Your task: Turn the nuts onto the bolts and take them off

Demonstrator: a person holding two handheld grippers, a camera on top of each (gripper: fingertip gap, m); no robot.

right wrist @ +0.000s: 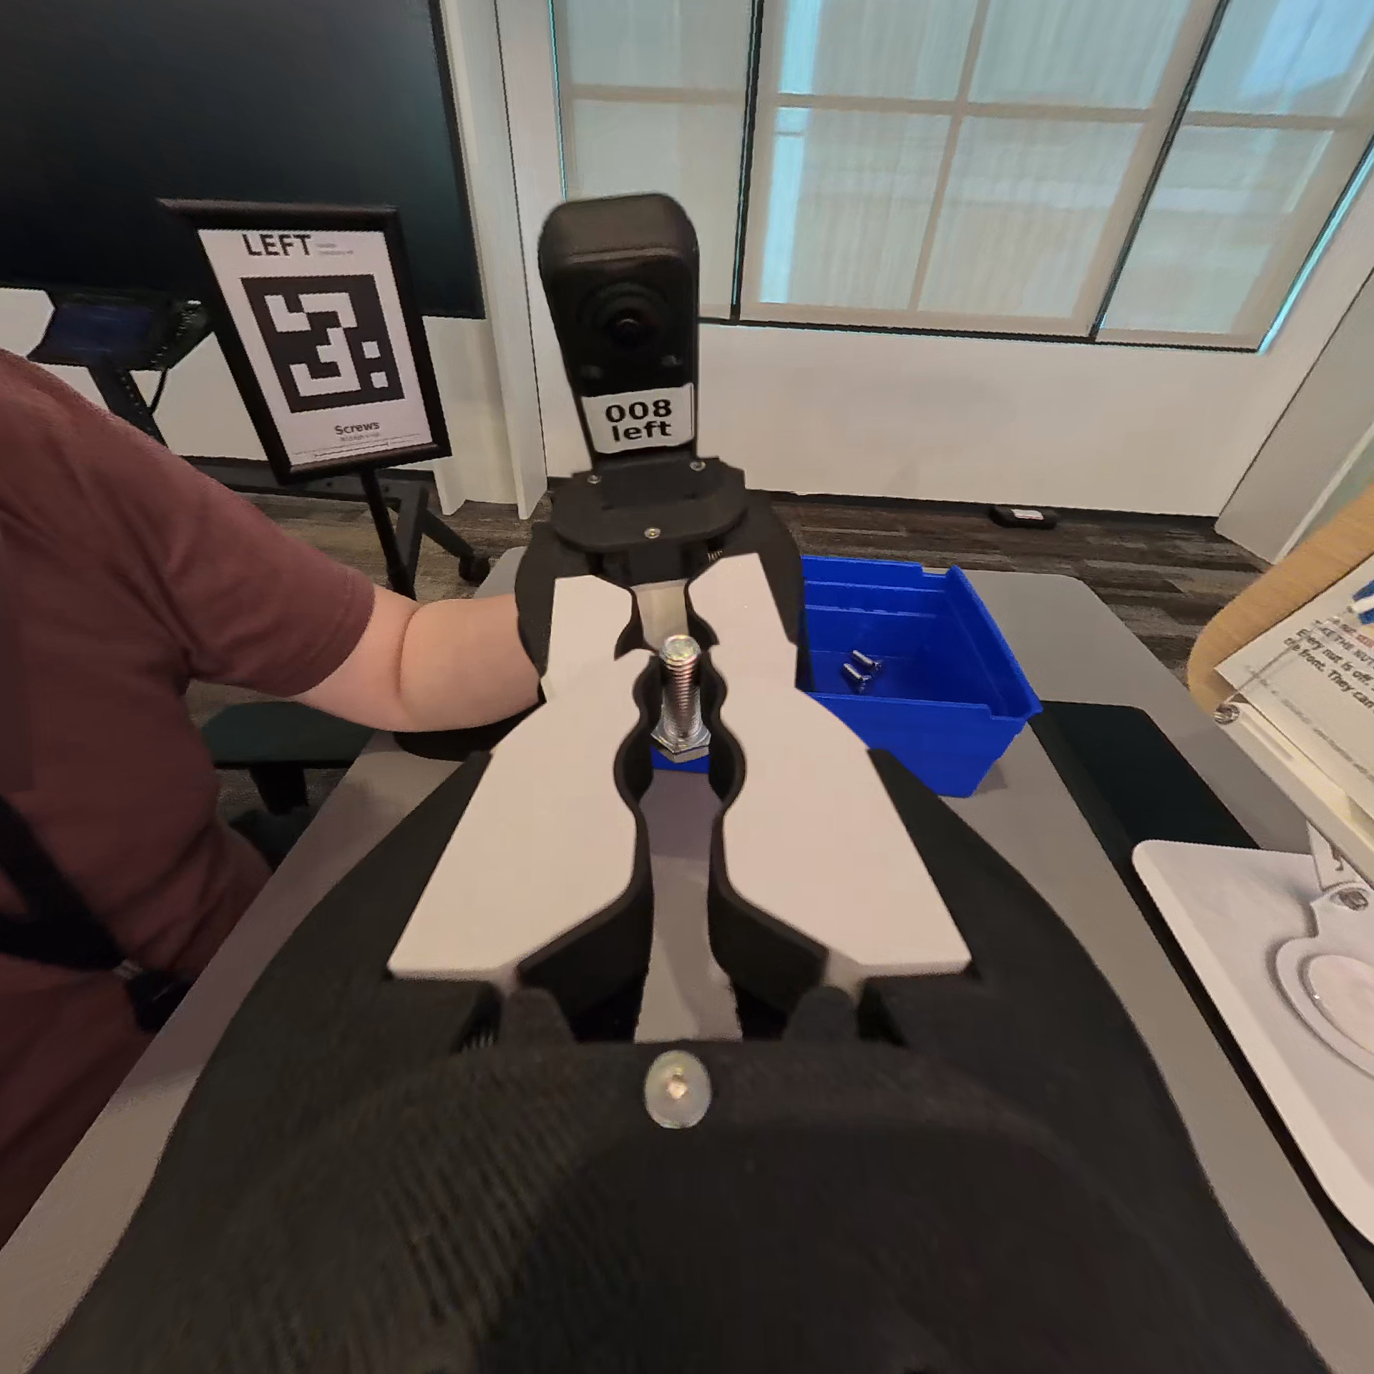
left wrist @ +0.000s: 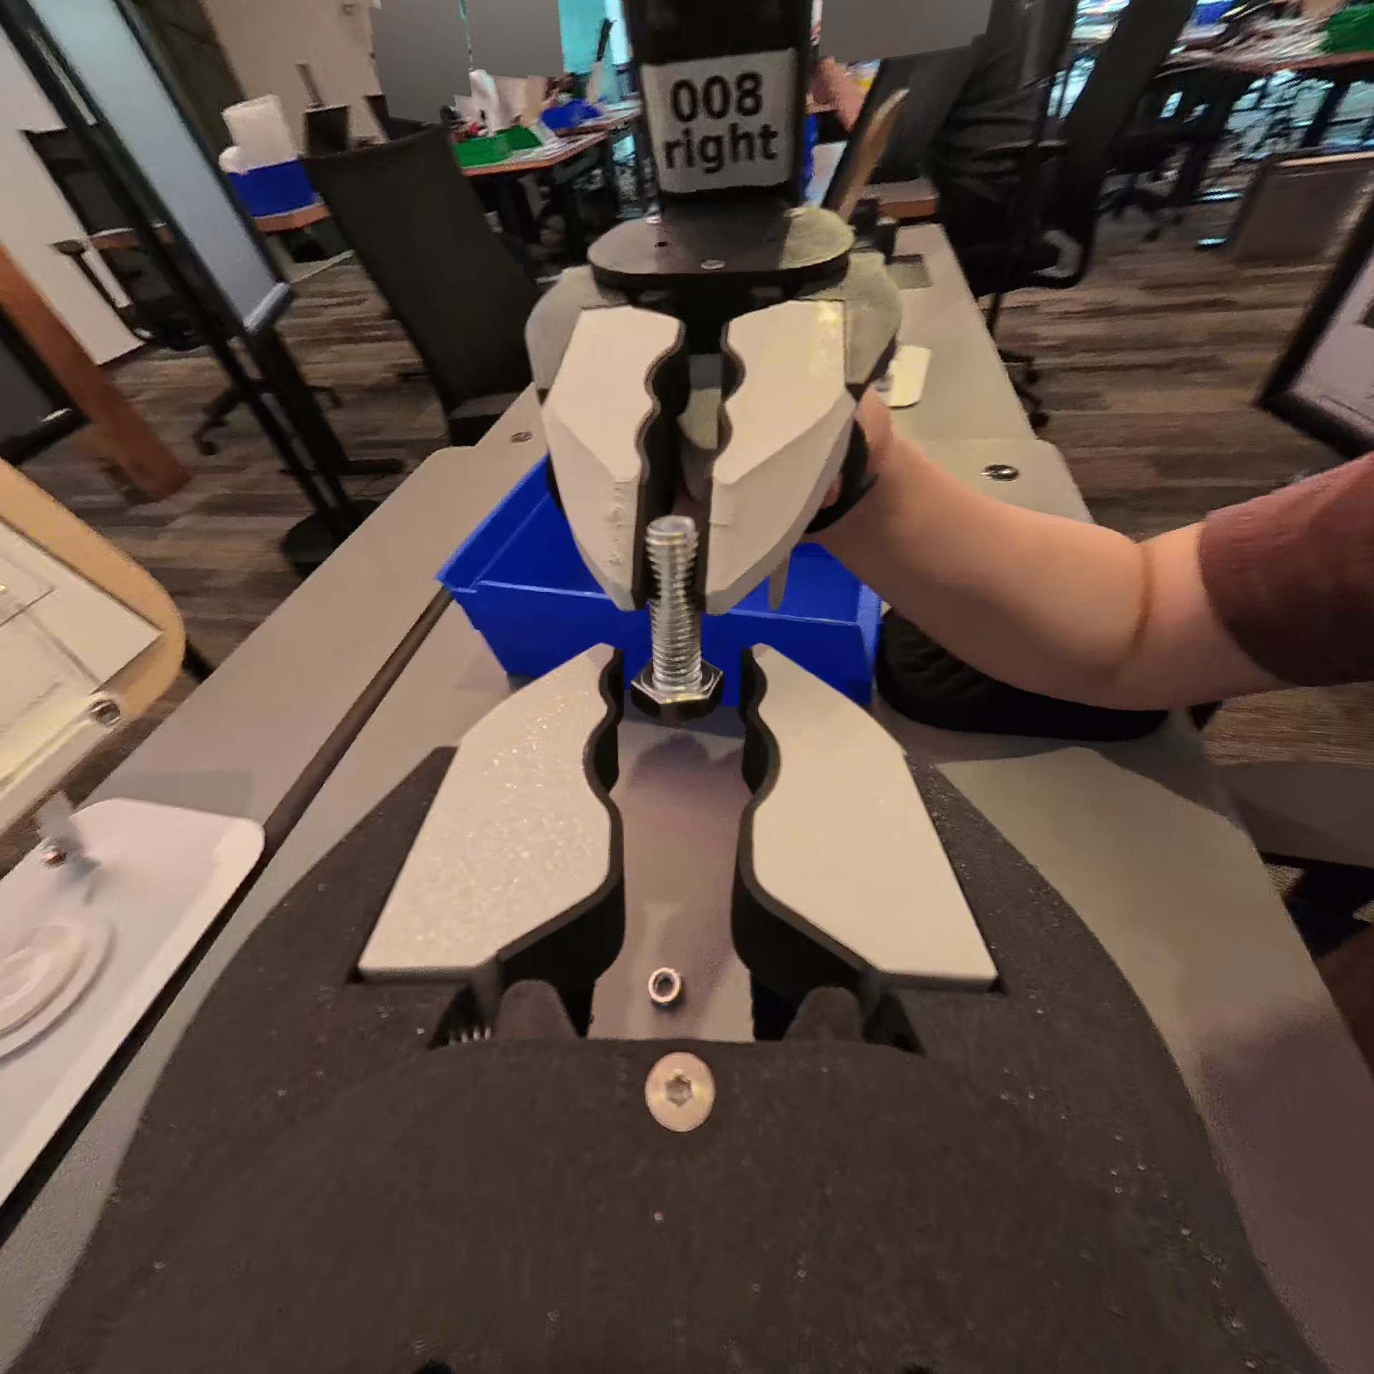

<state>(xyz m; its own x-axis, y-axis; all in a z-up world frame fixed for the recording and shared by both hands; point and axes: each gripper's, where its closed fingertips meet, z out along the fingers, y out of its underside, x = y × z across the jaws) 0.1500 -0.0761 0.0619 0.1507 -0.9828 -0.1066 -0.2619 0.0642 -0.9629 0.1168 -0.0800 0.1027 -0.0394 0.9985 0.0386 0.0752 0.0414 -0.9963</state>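
- Left wrist view: the left tongs (left wrist: 680, 658) are spread, their tips on either side of the hex end (left wrist: 676, 691) at the bottom of a bolt (left wrist: 673, 595), with a thin gap showing on each side
- The bolt stands roughly upright, threaded tip uppermost; whether the hex end is a nut or the bolt's head cannot be told
- Facing them, the right tongs (left wrist: 673, 606) are drawn close together onto the threaded shaft, which fills the narrow slot between them, so they appear to pinch the bolt near its top
- A person's forearm (left wrist: 1004, 595) reaches in from the right to the back of that tool
- A blue bin (left wrist: 558, 617) sits on the grey tabletop (left wrist: 334, 647) just behind the bolt
- Right wrist view: the bolt shows between the two facing pairs of tongs, its end face towards the camera and the hex end lowest
- The left tool stands opposite with its camera housing above, and its tongs are parted around the bolt's top
- The blue bin lies to the right of the tools, and two small screws (right wrist: 859, 673) rest inside it
- A framed sign (right wrist: 320, 342) with a black-and-white marker stands behind on the left
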